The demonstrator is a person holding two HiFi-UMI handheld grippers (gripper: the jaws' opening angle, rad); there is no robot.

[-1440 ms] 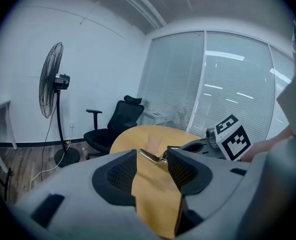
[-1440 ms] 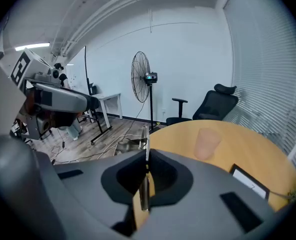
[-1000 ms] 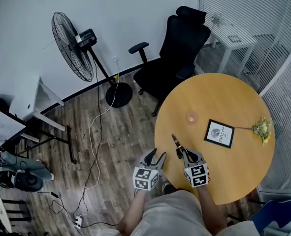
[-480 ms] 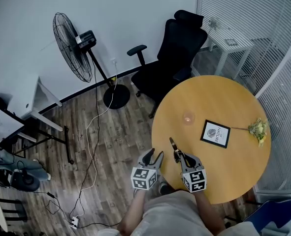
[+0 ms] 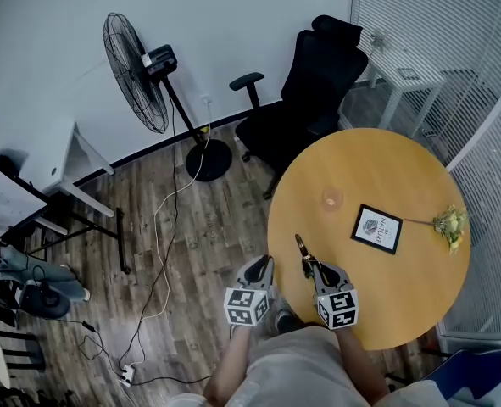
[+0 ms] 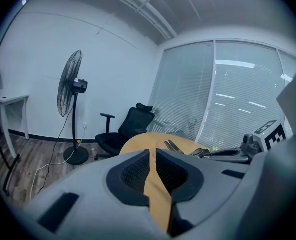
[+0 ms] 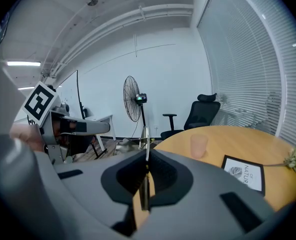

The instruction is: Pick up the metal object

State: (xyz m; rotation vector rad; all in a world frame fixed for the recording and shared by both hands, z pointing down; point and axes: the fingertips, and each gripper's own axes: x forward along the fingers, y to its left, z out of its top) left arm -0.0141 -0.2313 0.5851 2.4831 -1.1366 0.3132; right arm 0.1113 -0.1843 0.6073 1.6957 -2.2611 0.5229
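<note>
Fingers (image 7: pixel 167 176) of the right gripper (image 7: pixel 146 156) are closed on the metal object (image 7: pixel 146 136), a thin strip that projects past the fingertips. It is held over the near edge of the round table (image 5: pixel 403 168). Left gripper (image 6: pixel 153 155) fingers have just been closing. A narrow gap remains, with nothing between them. This gripper sits just outside the same table edge, over the floor (image 5: pixel 191 253).

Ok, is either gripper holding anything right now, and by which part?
The right gripper is shut on the thin metal object, clamping its near end; the rest sticks out ahead. The left gripper has just been closing its jaws with nothing between.
</note>
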